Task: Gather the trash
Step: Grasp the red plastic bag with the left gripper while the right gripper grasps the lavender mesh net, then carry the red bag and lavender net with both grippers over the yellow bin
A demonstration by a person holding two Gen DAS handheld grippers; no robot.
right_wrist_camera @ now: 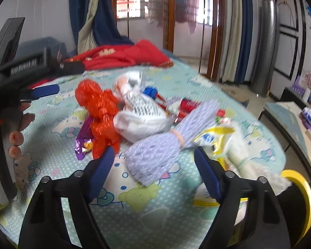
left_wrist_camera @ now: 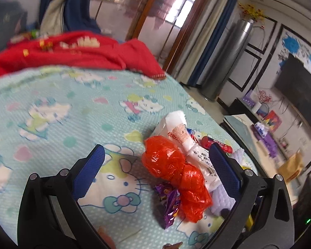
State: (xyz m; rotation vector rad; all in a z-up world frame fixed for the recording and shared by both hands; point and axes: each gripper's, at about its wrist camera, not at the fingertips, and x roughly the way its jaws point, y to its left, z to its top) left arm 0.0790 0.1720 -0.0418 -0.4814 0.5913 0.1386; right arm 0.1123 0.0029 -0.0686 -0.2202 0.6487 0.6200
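A pile of trash lies on a cartoon-print bedsheet (left_wrist_camera: 51,108). My left gripper (left_wrist_camera: 155,148) is open over it, with a crumpled red plastic bag (left_wrist_camera: 176,166) between its blue fingers and untouched by them. A white printed packet (left_wrist_camera: 182,132) and a purple wrapper (left_wrist_camera: 170,203) lie against the bag. My right gripper (right_wrist_camera: 154,151) is open around a lilac foam net (right_wrist_camera: 159,151), with gaps on both sides. The red bag (right_wrist_camera: 99,112), white packet (right_wrist_camera: 138,112), a red tube (right_wrist_camera: 188,105) and a yellow-white packet (right_wrist_camera: 213,139) lie beyond. The left gripper's blue finger (right_wrist_camera: 45,90) shows at the left.
A red garment (left_wrist_camera: 82,49) lies at the bed's far end. A yellow bin rim (right_wrist_camera: 300,186) and clear plastic (right_wrist_camera: 248,155) sit at the bed's right edge. A low table (right_wrist_camera: 290,120), a silver cylinder (left_wrist_camera: 228,62) and a television (left_wrist_camera: 298,87) stand on the right. A hand (right_wrist_camera: 16,137) holds the left gripper.
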